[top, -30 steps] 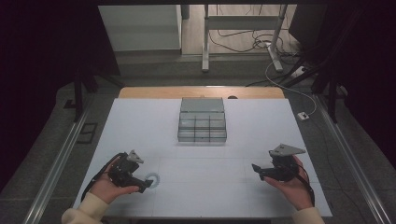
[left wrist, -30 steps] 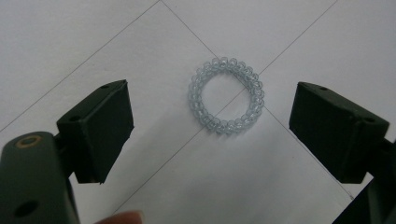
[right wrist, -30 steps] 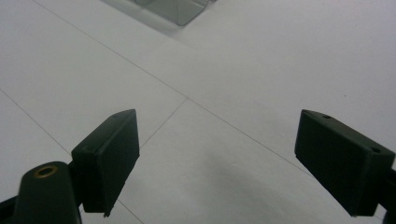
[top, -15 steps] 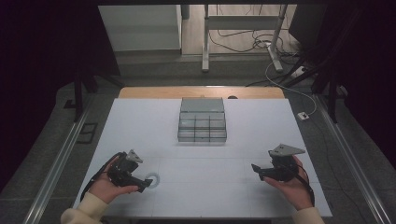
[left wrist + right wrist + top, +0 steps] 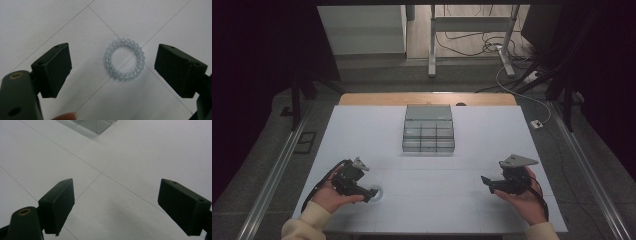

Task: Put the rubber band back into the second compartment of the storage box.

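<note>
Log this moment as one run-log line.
left tongs: open, jaws either side of hair tie, not touching | right tongs: open, empty, over bare table | drawer box: mid-table, untouched

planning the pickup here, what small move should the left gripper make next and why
Probably lower the left gripper straight down and close. Its jaws stand wide open with the pale blue beaded ring lying flat on the white table between them, untouched, so it seems lined up already.

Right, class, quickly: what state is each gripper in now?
Left gripper: open, jaws either side of the coiled hair tie, not touching it.
Right gripper: open, holding nothing.
</note>
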